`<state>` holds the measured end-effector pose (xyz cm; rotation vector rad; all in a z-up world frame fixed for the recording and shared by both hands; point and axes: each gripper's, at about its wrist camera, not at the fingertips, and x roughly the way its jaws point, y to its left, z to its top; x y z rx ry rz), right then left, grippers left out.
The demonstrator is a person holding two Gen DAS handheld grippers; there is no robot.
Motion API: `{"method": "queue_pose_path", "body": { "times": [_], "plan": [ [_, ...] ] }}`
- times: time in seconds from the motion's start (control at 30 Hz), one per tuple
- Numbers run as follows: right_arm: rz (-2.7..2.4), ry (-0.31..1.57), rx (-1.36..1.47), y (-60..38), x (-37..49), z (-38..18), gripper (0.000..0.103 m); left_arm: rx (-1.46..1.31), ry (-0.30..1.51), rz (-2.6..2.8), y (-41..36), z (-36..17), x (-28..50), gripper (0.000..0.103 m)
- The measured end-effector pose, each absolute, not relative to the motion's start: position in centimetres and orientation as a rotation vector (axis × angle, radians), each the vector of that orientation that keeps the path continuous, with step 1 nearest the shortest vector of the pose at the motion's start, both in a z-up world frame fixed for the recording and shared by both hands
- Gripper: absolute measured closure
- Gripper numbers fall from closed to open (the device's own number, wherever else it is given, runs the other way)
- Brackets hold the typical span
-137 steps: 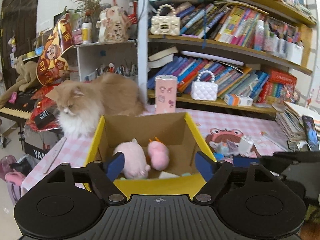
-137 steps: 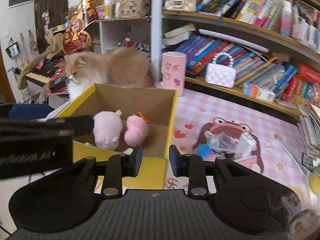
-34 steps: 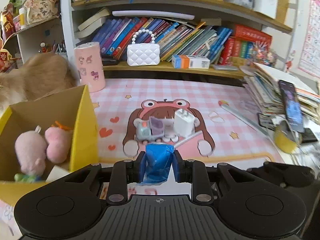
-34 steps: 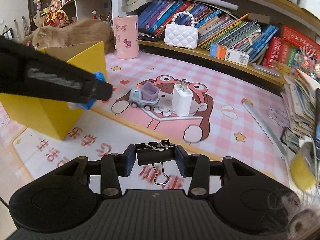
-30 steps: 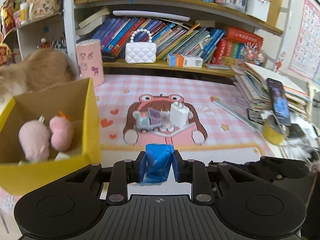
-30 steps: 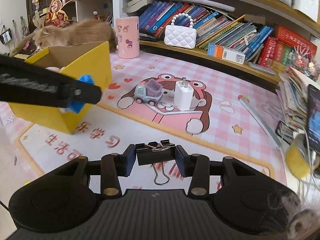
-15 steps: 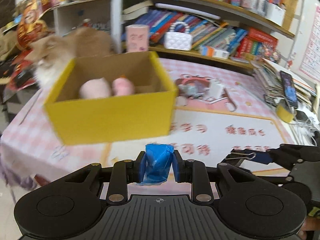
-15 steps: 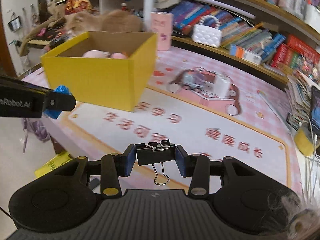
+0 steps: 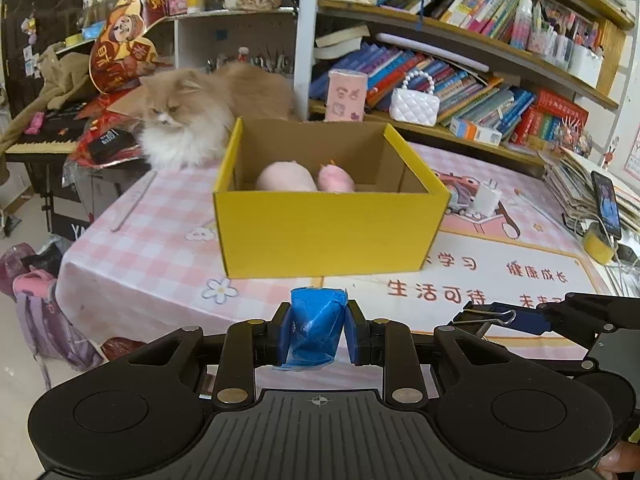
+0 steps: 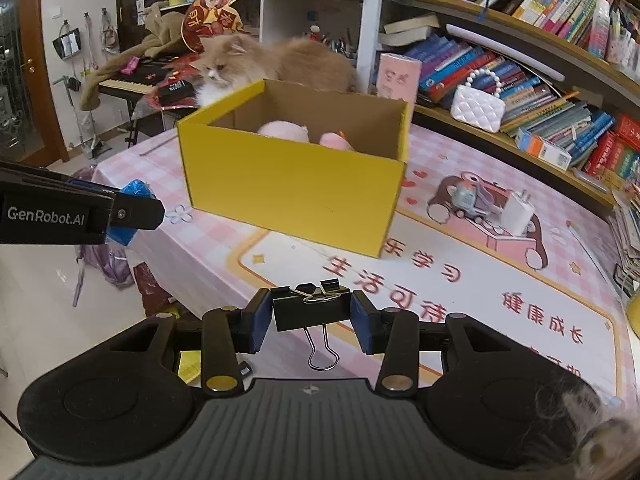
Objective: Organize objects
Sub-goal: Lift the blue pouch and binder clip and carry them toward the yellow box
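The left tongs (image 9: 317,333) are squeezing a crumpled blue packet (image 9: 316,326) between their blue pads, holding it in the air in front of the yellow box (image 9: 328,232), off the near edge of the counter (image 9: 140,256). The right tongs (image 10: 312,317) are clamping a black binder clip (image 10: 313,310) by its body, its wire handle hanging down, also on the near side of the yellow box and above the printed mat (image 10: 460,280) that is lying to the right of the box. Two pink plush toys (image 9: 306,178) are sitting inside the yellow box. Right of the box, a small toy truck (image 10: 470,198) and a white charger plug (image 10: 518,212) are standing just beside each other on the mat. Behind the box a fluffy ginger cat (image 9: 200,110) is lying at the far left of the counter, looking down.
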<state>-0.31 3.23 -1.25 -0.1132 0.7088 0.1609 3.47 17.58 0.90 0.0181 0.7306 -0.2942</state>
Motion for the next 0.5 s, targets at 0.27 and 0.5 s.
{"method": "queue_pose_path", "body": {
  "times": [0.27, 0.5],
  "plan": [
    [0.146, 0.662, -0.124, 4.1, 1.5, 0.4, 0.063, 0.002, 0.649, -0.311, 18.3, 2.4, 5.1, 0.078],
    [0.138, 0.604, -0.178, 4.1, 4.5, 2.7, 0.063, -0.018, 0.584, -0.314, 17.9, 3.4, 7.9, 0.078]
  ]
}}
